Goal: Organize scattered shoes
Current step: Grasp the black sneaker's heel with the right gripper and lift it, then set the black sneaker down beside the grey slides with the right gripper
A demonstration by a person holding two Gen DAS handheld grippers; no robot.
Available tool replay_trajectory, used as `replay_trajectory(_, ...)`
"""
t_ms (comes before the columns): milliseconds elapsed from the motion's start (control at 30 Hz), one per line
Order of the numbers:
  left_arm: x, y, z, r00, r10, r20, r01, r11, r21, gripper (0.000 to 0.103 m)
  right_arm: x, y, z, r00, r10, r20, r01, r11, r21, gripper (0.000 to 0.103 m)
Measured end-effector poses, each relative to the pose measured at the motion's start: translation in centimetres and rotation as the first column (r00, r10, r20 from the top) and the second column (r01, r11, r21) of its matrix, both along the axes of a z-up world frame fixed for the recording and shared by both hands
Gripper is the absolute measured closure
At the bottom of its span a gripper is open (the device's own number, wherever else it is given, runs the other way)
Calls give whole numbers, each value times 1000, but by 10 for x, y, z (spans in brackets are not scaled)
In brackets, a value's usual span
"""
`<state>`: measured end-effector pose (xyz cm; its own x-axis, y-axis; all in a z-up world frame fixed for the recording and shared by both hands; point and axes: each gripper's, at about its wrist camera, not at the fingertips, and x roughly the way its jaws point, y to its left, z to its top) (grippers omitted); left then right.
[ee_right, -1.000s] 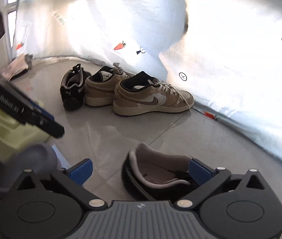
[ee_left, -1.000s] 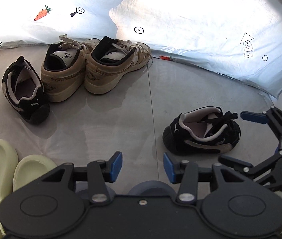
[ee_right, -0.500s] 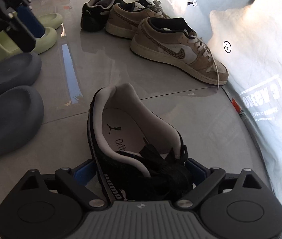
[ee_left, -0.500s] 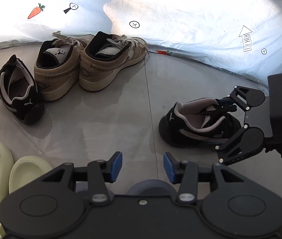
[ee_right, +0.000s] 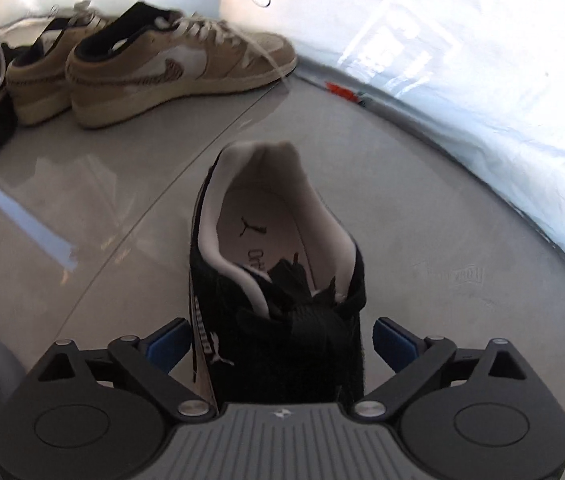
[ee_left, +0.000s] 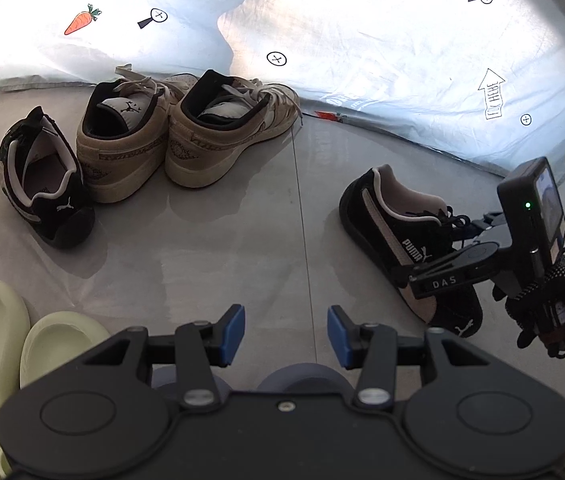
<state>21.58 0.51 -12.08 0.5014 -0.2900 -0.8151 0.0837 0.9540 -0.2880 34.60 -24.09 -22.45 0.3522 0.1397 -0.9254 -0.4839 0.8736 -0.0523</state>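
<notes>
Working on the stray black shoe (ee_right: 282, 280), alone on the grey floor (ee_left: 242, 248), well to the right of the tan pair (ee_left: 186, 136) as the left wrist view frames it, and nearer the cameras. Straddled at the laces by the right gripper (ee_right: 278, 344): jaws wide apart, just eased a little wider, shoe between them, one pad clear of the suede, the other close beside it, no squeeze evident.

Judged to be the grasp step, not yet closed. Next: need to shut squarely across the midfoot, lift without snagging the laces, carry over and set down by the matching black shoe (ee_left: 42, 192) on the far side of the tan pair, heel turned the same way.

Left gripper (ee_left: 286, 332) idle, jaws partly apart on nothing, aimed at bare floor in front of the tan pair.

Only from the left wrist: gloved hand (ee_left: 542, 300) behind the right gripper, the shoe's striped side, green slippers (ee_left: 22, 340) well forward-left of the tan pair. Only from the right wrist: insole, and the gap at each pad.
</notes>
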Motion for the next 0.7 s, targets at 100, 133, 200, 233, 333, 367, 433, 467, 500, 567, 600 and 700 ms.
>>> replay_trajectory(100,-5,3,5,1000,15,14,-15,1000,-6,57,-2,-12,-5,983,-180,-41,182,982,60,14)
replay_trajectory(133,-7,5,7,1000,21,19,-21,1000,-7,56,-7,-13,-5,971,-236,-41,238,969,67,14)
replay_trajectory(200,-11,7,10,999,32,29,-32,999,-8,56,-19,-12,-4,941,-337,-37,339,938,78,16)
replay_trajectory(233,-14,9,12,999,36,34,-36,999,-8,56,-28,-11,-4,928,-370,-35,372,924,84,17)
replay_trajectory(333,-21,11,18,998,45,50,-44,999,-6,56,-63,-8,-4,904,-426,-31,427,899,94,17)
replay_trajectory(367,-25,12,21,997,46,57,-45,999,-5,56,-76,-7,-4,897,-441,-30,442,892,98,17)
replay_trajectory(433,-33,12,25,997,46,66,-46,999,-3,56,-96,-6,-5,886,-462,-33,463,880,109,17)
replay_trajectory(467,-36,12,26,997,45,70,-45,999,-2,56,-110,-6,-5,879,-475,-38,476,872,115,17)
replay_trajectory(500,-41,11,28,997,42,72,-42,999,-1,56,-123,-7,-4,871,-490,-43,491,862,121,17)
replay_trajectory(567,-50,10,31,997,33,74,-33,999,-1,56,-145,-9,-3,851,-522,-55,524,842,130,17)
replay_trajectory(600,-55,8,31,997,27,74,-27,1000,0,56,-155,-8,-3,841,-537,-60,540,831,133,17)
replay_trajectory(700,-71,3,33,998,3,68,-4,1000,2,56,-189,-5,-2,813,-578,-72,582,802,136,17)
